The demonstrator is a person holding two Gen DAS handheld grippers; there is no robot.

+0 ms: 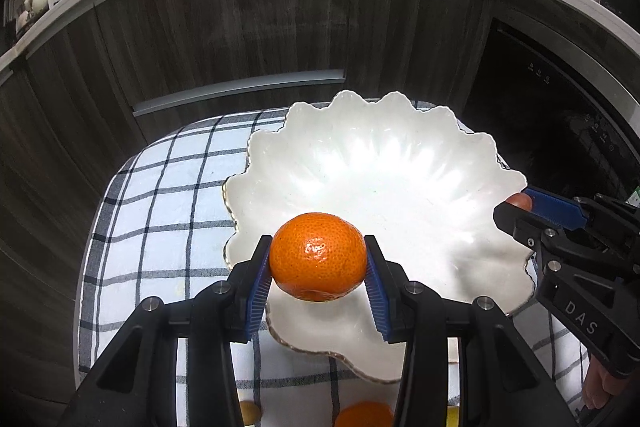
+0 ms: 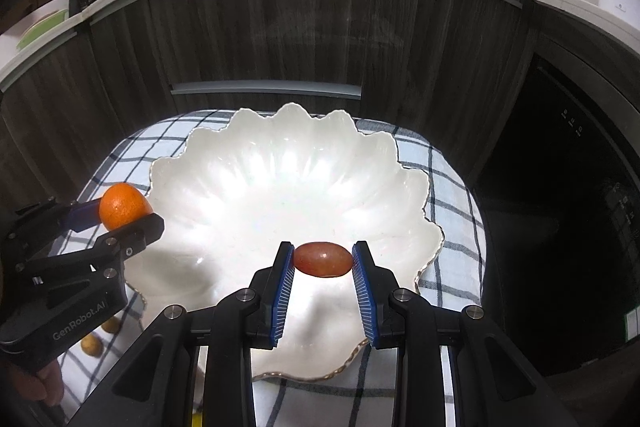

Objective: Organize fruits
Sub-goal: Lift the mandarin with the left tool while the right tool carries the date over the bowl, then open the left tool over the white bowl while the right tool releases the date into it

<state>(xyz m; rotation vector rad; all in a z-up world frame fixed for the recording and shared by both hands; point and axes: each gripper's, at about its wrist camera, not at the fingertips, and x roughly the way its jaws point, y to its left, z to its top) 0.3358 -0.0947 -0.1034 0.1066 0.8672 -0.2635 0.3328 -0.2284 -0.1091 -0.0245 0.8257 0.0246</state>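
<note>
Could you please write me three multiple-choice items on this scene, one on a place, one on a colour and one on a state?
1. Where is the tangerine?
A. Lying on the bowl's floor
B. Between the left gripper's pads, above the bowl's near rim
C. On the counter

2. What colour is the scalloped bowl?
A. White
B. Green
C. Black

3. What is the right gripper doing?
A. Standing open and empty
B. Clamping the bowl's rim
C. Shut on the small reddish fruit

Answers: 1 B, the blue pads press both sides of the tangerine over the rim. 2 A, its glossy inside is white throughout. 3 C, the pads meet both ends of the fruit above the bowl.
</note>
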